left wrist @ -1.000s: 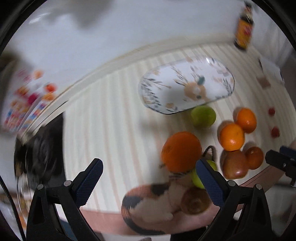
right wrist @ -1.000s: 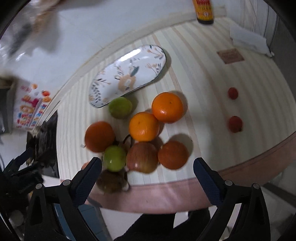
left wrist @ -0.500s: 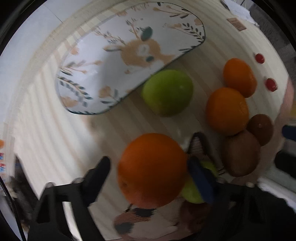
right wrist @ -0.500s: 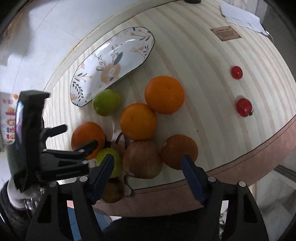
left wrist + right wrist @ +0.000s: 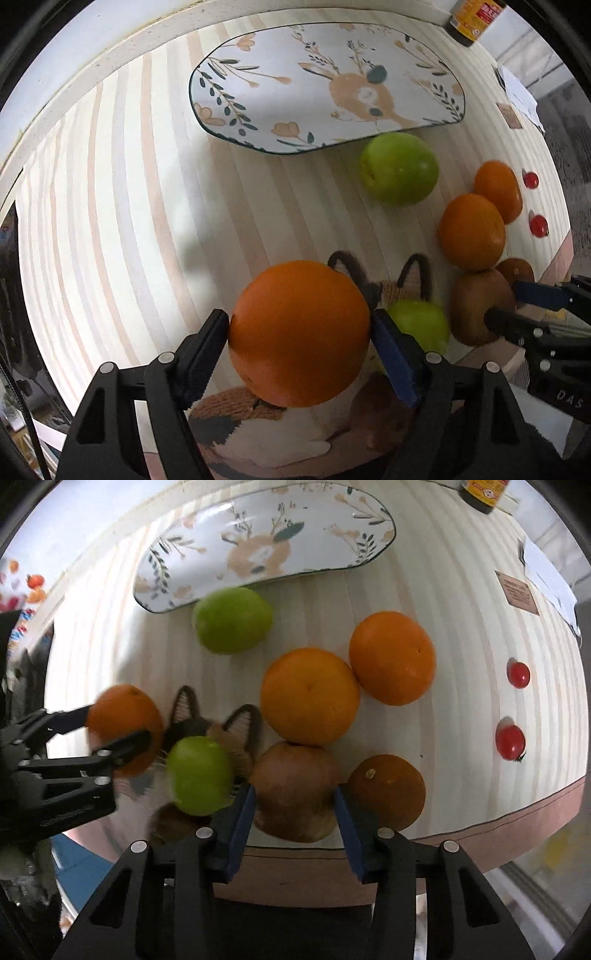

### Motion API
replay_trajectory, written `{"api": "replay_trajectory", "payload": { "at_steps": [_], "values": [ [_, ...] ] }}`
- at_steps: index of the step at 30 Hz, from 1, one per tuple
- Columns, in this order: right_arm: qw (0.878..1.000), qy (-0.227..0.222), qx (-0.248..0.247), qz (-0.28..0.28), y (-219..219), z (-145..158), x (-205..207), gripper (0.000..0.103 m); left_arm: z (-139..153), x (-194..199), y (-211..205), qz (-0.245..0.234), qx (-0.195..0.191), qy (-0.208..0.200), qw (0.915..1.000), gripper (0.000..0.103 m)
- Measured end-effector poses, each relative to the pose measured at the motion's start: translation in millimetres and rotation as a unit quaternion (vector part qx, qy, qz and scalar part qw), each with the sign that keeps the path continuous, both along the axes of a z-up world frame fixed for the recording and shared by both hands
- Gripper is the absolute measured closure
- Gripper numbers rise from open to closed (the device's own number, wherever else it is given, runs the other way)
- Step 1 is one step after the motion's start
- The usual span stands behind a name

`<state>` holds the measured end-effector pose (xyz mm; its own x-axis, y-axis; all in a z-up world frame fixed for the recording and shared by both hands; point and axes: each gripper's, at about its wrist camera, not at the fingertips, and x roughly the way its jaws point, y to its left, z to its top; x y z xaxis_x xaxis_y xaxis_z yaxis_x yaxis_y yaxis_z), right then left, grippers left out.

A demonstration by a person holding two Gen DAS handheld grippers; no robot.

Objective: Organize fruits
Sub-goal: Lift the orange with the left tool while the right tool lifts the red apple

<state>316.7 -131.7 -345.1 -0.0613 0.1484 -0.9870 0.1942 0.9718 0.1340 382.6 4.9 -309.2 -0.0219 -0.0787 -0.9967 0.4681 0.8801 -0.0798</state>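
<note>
Clamping the orange (image 5: 299, 332) between both pads, my left hand-held gripper (image 5: 299, 341) sits at the near edge of the striped surface (image 5: 122, 206), short of the plate (image 5: 325, 85). Right view: my right hand-held gripper (image 5: 294, 812) holds the brown apple (image 5: 295, 790), touching neighbouring oranges.

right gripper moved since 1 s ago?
Yes. The right gripper advanced toward the deer plate and closed in; its fingers now flank the reddish-brown apple.
</note>
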Motion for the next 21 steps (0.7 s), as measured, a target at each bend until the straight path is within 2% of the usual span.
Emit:
{"api": "replay_trajectory", "payload": {
  "at_steps": [2, 4, 6, 10, 17, 20, 21],
  "values": [
    [1.000, 0.010, 0.003, 0.007, -1, -3, 4, 0.052, -5, 0, -1, -0.001, -0.002, 0.009, 1.0000, 0.022],
    [1.000, 0.024, 0.006, 0.018, 1, -9, 8, 0.045, -16, -3, -5, -0.008, -0.002, 0.024, 0.9997, 0.021],
    [0.999, 0.026, 0.008, 0.019, 1, -12, 11, 0.042, -18, -4, -7, -0.013, -0.002, 0.028, 0.9995, 0.021],
    [0.999, 0.032, 0.001, 0.033, 7, -13, 18, 0.040, -16, -3, 1, 0.016, -0.014, 0.043, 0.9989, 0.023],
    [0.999, 0.013, 0.012, 0.037, 19, -9, 15, 0.042, -10, -7, 34, 0.074, 0.001, 0.014, 0.9971, 0.024],
    [0.999, 0.000, 0.026, 0.039, 12, 7, 12, 0.043, -5, -8, 49, 0.101, -0.001, 0.007, 0.9949, 0.025],
    [0.999, -0.007, 0.031, 0.040, 11, 13, 11, 0.045, 7, -10, 60, 0.107, -0.002, 0.003, 0.9943, 0.025]
  ]
}}
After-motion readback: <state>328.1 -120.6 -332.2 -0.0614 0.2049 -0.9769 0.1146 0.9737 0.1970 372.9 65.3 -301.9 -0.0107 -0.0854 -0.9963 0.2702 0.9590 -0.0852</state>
